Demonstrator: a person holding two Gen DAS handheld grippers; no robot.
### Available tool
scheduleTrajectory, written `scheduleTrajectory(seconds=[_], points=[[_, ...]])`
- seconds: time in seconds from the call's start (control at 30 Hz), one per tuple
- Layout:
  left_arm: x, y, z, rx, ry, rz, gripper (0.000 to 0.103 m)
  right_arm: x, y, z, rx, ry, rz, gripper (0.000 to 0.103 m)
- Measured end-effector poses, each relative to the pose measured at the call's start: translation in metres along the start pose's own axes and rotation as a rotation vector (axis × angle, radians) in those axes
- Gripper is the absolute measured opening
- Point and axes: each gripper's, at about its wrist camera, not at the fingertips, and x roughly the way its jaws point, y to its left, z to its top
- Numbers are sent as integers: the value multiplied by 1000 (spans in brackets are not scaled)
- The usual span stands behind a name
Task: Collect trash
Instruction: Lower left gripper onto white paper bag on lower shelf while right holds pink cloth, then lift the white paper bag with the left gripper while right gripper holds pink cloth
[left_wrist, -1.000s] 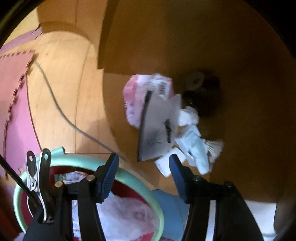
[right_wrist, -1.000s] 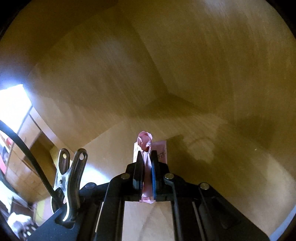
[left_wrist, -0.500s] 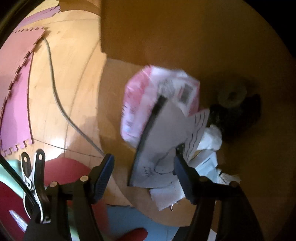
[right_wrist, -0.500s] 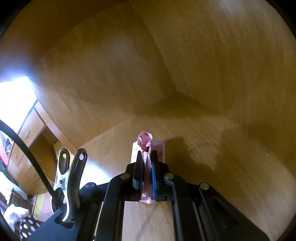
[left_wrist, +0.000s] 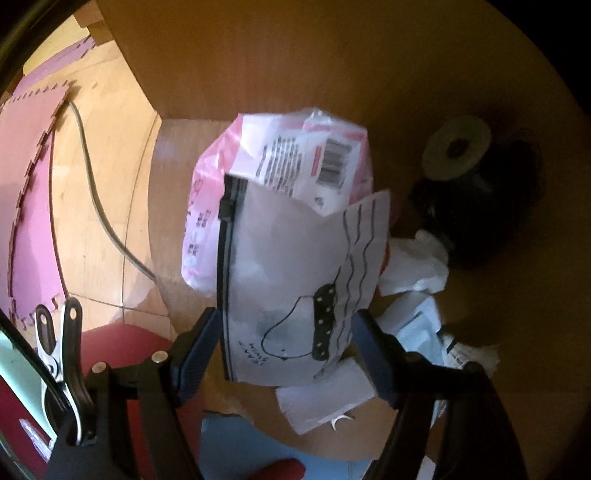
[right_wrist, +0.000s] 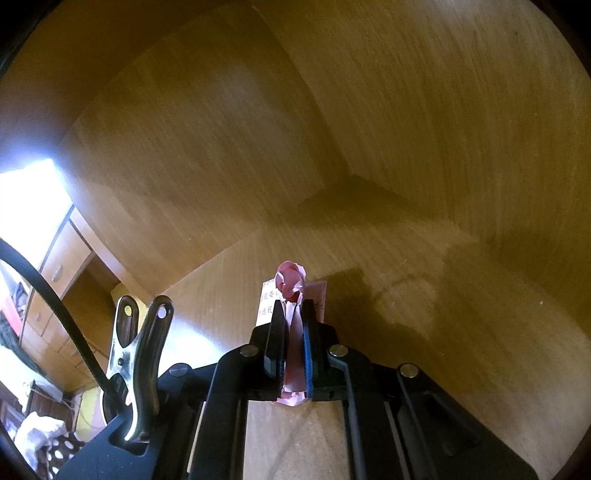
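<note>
Left wrist view: left gripper (left_wrist: 280, 341) pts down over the trash heap on the wooden shelf (left_wrist: 424, 66), jaws spread wide and just been opening, w/ the grey zip pouch (left_wrist: 280, 266) sitting between the pads, neither pad pressing on it that I can see. Pink wrapper (left_wrist: 295, 155) lies at 12 o'clock from the pouch, partly under it; white paper scraps (left_wrist: 325, 398) at 5 o'clock, crumpled tissue (left_wrist: 417, 266) at 3, a dark tape roll (left_wrist: 458, 147) at 1–2. Risks, imo: the pouch is limp and wide, so a squeeze may only buckle it or catch one edge, then it slides out on the lift; the fold could also drag the wrapper or scraps off the shelf edge to the floor (left_wrist: 107, 206). Right wrist view: right gripper (right_wrist: 293, 314) is pressed together on a thin pink bag strip (right_wrist: 291, 284), bin not visible there; if that pinch slackens, the bag could sag.
</note>
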Motion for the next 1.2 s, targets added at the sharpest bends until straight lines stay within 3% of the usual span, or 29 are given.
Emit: scheduleTrajectory(seconds=[0.23, 0.57, 0.83, 0.87, 0.97, 1.2], points=[[30, -23, -6, 110, 52, 156, 80, 2, -1, -1, 19, 6, 9, 9], [46, -28, -6, 157, 47, 170, 81, 4, -2, -3, 26, 17, 21, 9], [71, -23, -10, 175, 66, 200, 72, 2, -3, -5, 29, 12, 18, 9], [70, -23, -10, 175, 60, 194, 65, 2, -2, -5, 28, 11, 18, 9], [63, -27, -12, 207, 53, 164, 25, 4, -1, -4, 22, 8, 18, 9], [29, -4, -20, 166, 37, -62, 18, 3, 1, -4, 15, -2, 19, 9]])
